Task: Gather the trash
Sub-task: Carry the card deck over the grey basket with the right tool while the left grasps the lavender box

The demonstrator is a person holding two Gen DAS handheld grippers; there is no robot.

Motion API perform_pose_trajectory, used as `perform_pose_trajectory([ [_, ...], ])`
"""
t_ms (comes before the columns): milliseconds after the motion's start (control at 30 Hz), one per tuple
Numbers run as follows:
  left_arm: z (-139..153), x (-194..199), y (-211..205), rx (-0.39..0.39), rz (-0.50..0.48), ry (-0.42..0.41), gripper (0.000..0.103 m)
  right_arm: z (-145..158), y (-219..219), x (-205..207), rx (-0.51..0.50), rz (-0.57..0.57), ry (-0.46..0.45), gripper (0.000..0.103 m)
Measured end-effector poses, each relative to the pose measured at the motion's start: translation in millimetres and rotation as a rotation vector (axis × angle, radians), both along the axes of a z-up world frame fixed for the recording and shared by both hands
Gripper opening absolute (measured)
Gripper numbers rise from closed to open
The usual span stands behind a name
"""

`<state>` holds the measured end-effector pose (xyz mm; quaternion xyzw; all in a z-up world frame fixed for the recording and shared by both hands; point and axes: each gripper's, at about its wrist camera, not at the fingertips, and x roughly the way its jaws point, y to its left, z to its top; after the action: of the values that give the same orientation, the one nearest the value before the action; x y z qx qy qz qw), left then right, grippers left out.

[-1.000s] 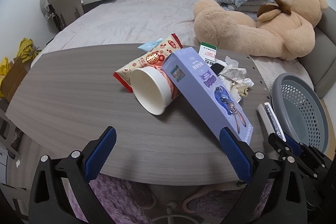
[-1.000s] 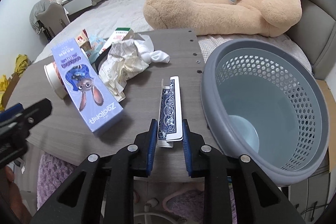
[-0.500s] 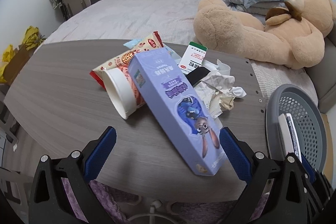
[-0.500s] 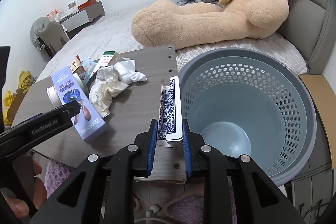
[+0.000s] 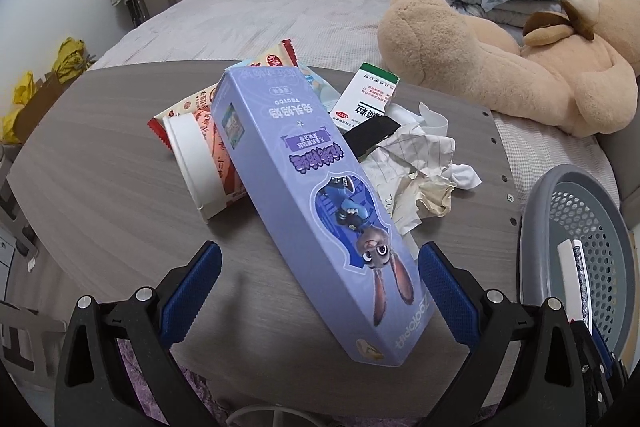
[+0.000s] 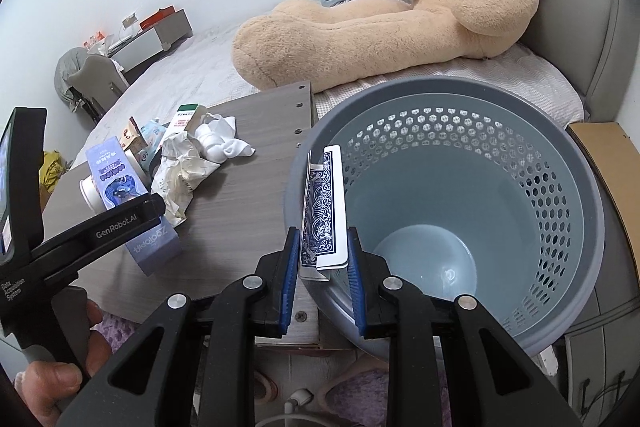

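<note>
With our right hand-held gripper (image 6: 323,259) clamped on the card box (image 6: 325,211) at the bin (image 6: 520,131) rim, we should carry it past the rim before releasing, while our wide-open left hand-held gripper (image 5: 320,291) straddles the purple carton (image 5: 304,187) on the worktop (image 5: 104,187).

My left wrist camera looks forward and down from the near edge of the grey wood-grain table (image 5: 100,195), close over the long purple cartoon-rabbit box (image 5: 304,195). My right wrist camera sits further right, close above the grey perforated plastic basket (image 6: 552,163). Both views share box, basket, crumpled white paper (image 5: 416,167) and the big tan teddy bear (image 6: 384,27).
</note>
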<state>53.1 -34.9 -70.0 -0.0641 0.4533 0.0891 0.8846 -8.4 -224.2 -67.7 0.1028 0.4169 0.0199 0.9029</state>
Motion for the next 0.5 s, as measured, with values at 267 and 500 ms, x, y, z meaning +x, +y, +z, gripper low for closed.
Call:
perform_pose_trajectory([
  [267, -5.5, 6.3, -1.0, -0.035, -0.043, 0.017, 0.07, 0.2, -2.6, -4.0, 0.003, -0.011, 0.001, 0.023],
  [500, -4.0, 2.0, -2.5, -0.066, -0.097, 0.011, 0.037, 2.0, 1.2, -5.0, -0.008, -0.007, -0.001, 0.023],
])
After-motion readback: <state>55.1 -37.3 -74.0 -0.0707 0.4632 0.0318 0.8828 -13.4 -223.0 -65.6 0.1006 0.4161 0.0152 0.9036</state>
